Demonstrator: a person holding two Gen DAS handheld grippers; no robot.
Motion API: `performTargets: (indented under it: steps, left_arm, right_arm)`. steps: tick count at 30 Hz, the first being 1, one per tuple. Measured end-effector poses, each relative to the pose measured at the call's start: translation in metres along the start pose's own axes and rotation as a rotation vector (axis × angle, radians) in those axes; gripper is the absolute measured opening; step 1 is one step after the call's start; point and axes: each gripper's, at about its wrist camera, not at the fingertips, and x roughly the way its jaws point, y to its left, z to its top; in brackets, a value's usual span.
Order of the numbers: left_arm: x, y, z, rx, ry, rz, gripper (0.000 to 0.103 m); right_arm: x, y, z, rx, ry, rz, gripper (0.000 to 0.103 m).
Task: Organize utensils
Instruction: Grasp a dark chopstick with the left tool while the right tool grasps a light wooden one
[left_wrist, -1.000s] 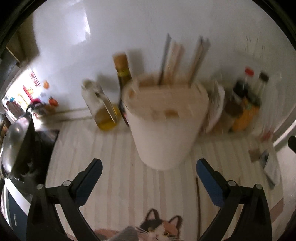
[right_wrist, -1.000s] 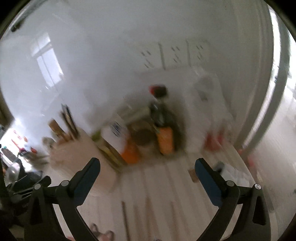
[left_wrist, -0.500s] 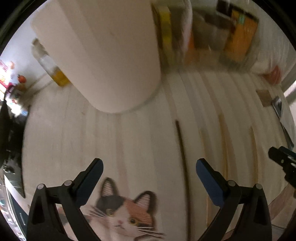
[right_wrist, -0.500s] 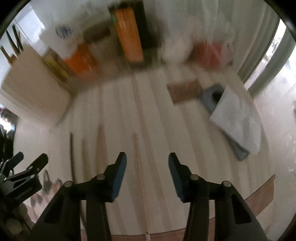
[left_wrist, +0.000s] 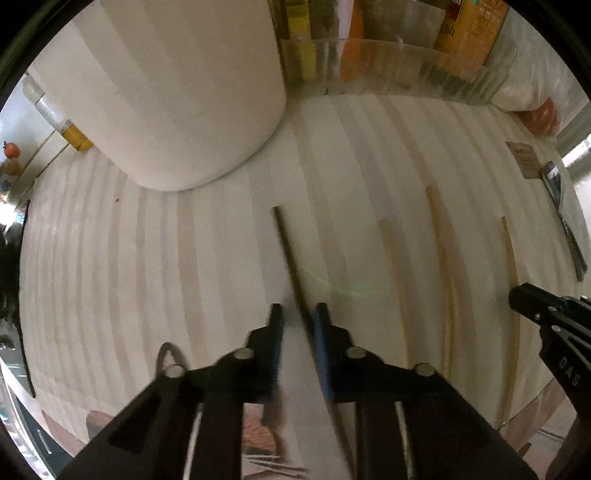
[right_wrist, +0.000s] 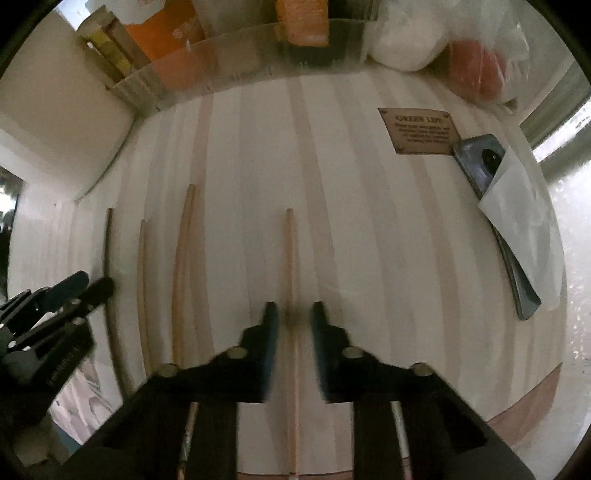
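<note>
Several chopsticks lie side by side on the pale striped wooden table (left_wrist: 184, 258). In the left wrist view my left gripper (left_wrist: 298, 314) straddles a dark chopstick (left_wrist: 286, 243); its jaws stand narrowly apart on either side. In the right wrist view my right gripper (right_wrist: 291, 314) straddles a light wooden chopstick (right_wrist: 290, 251), jaws narrowly apart, a gap showing on both sides. Three more light chopsticks (right_wrist: 181, 266) lie left of it. The white utensil holder (left_wrist: 177, 92) stands at the back left. The right gripper also shows in the left wrist view (left_wrist: 546, 314).
A clear tray (right_wrist: 240, 62) with orange and yellow packets runs along the back. A small brown plaque (right_wrist: 421, 129), a dark blue phone under white paper (right_wrist: 509, 206) and a bagged red item (right_wrist: 480, 70) lie at the right. An oil bottle (left_wrist: 59, 122) stands far left.
Both grippers have dropped to the table and narrowed their jaws around one chopstick each. The left gripper was wide open half a second ago.
</note>
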Motion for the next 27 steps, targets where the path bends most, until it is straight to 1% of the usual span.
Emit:
performTargets:
  steps: [4, 8, 17, 23, 26, 27]
  left_arm:
    - [-0.004, 0.008, -0.013, 0.012, 0.014, 0.011, 0.007]
    - [-0.007, 0.024, -0.032, 0.006, 0.030, 0.019, 0.006]
    - [-0.018, 0.064, -0.065, -0.020, 0.056, 0.002, 0.006]
    - [-0.019, 0.093, -0.063, -0.037, 0.066, -0.037, 0.008]
    - [-0.015, 0.099, -0.051, -0.034, 0.058, -0.052, 0.007]
    - [-0.018, 0.095, -0.056, -0.026, 0.052, -0.053, 0.006]
  right_arm:
    - [-0.001, 0.006, -0.010, -0.014, 0.021, 0.019, 0.007]
    - [0.000, 0.014, -0.026, -0.028, 0.050, 0.037, 0.007]
    - [0.000, 0.029, -0.052, -0.017, 0.106, 0.030, 0.007]
    - [0.002, 0.035, -0.060, 0.005, 0.124, 0.012, 0.007]
    - [0.001, 0.035, -0.064, 0.042, 0.133, 0.013, 0.007]
    - [0.002, 0.041, -0.068, 0.046, 0.134, 0.011, 0.007]
